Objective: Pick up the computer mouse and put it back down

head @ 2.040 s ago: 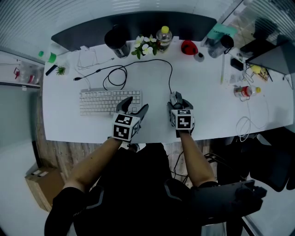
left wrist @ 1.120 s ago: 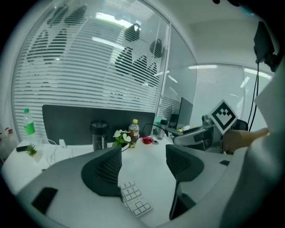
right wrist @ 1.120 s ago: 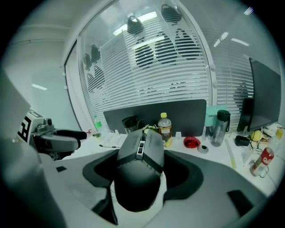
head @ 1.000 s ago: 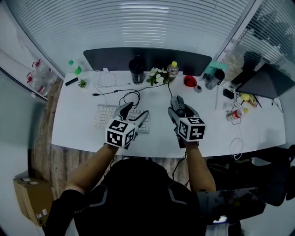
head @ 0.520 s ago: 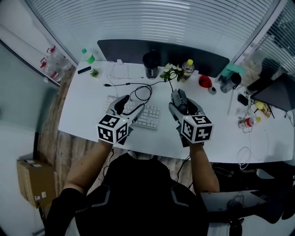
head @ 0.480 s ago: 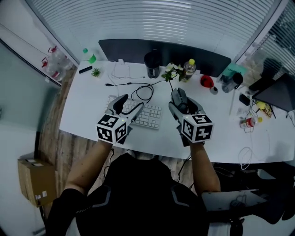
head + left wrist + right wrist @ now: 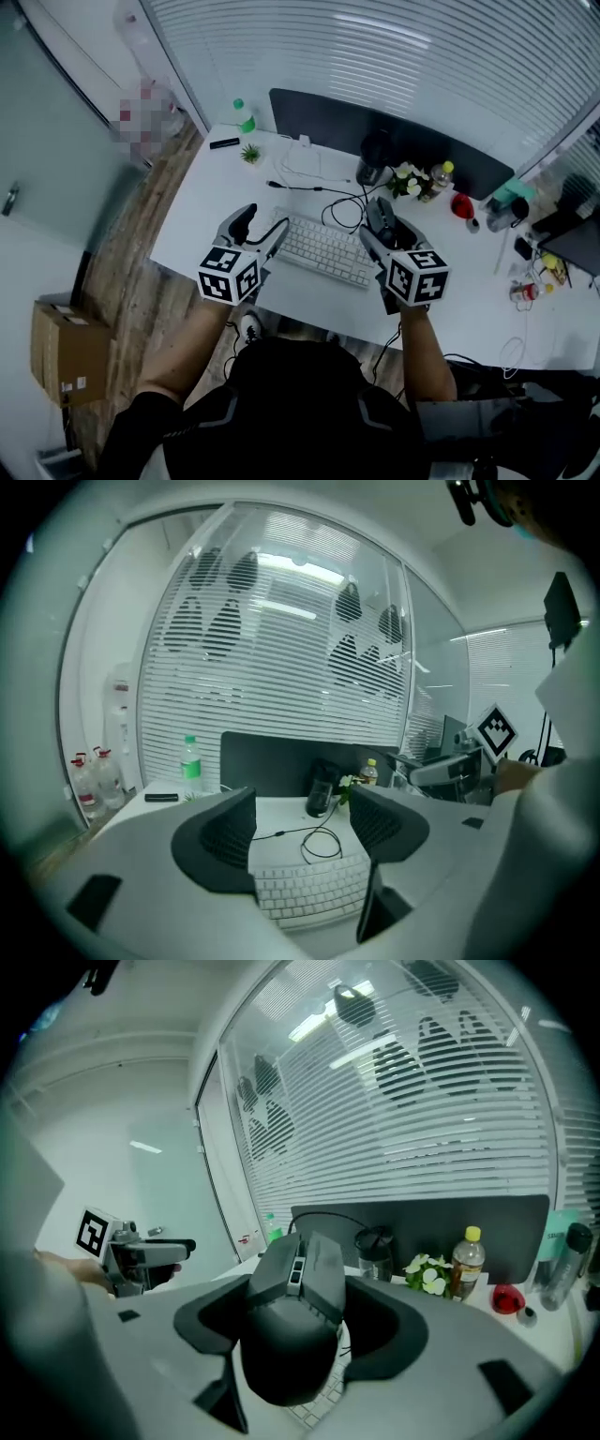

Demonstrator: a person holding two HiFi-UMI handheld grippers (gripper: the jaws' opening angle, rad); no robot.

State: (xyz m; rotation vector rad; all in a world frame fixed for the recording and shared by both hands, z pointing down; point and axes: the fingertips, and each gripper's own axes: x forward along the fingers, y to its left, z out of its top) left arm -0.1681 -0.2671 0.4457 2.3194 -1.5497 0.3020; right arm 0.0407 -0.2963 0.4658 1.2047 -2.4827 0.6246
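- The computer mouse (image 7: 292, 1354): smooth, matt black plastic.
- The left gripper (image 7: 300, 829): matt grey plastic, and its pads (image 7: 228, 832) are dark and finely textured.
- The desk (image 7: 202, 206): smooth white top with a slight sheen.
- The keyboard (image 7: 328, 251): white plastic.
- The floor (image 7: 127, 291), at nine o'clock: grained wood planks.
- The box (image 7: 58, 352), at eight o'clock: plain brown cardboard.

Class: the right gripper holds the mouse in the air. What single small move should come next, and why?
Probably lower the right gripper toward the bare desk just right of the keyboard, jaws shut. The mouse is clamped between its jaws with keyboard keys showing beneath it, so the lift looks done and only the setting down remains.
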